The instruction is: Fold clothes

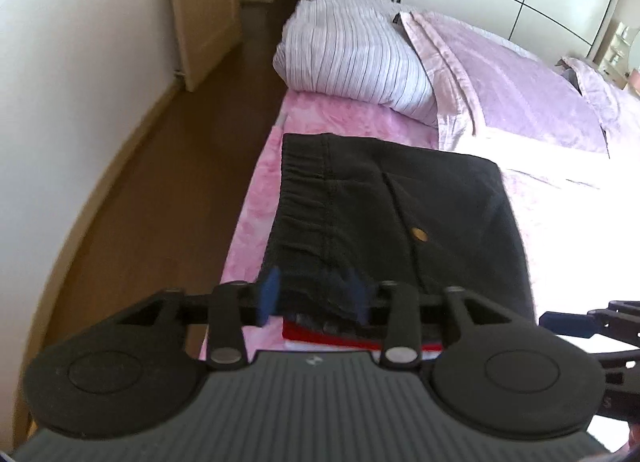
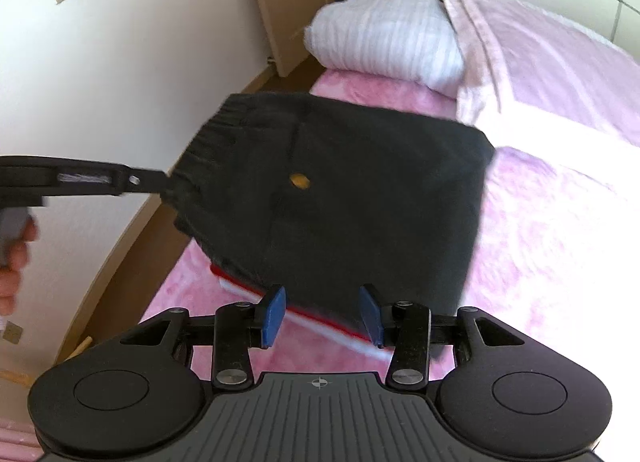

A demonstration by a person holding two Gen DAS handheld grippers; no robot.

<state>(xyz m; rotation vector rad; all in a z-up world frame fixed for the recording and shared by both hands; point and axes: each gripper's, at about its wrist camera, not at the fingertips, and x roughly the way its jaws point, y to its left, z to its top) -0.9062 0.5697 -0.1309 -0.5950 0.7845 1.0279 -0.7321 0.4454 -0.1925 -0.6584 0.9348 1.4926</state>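
Folded black shorts with an elastic waistband and a gold button lie on the pink bed, on top of a red and white garment. My left gripper is open, its blue pads either side of the waistband edge nearest me. In the right wrist view the shorts fill the middle, the red and white garment peeks out beneath. My right gripper is open, its pads astride the near edge of the shorts. The left gripper's fingers meet the waistband at the left.
The pink bed drops off to a brown floor on the left, with a white wall beyond. A striped folded duvet and a lilac sheet lie further up the bed. A wardrobe stands behind.
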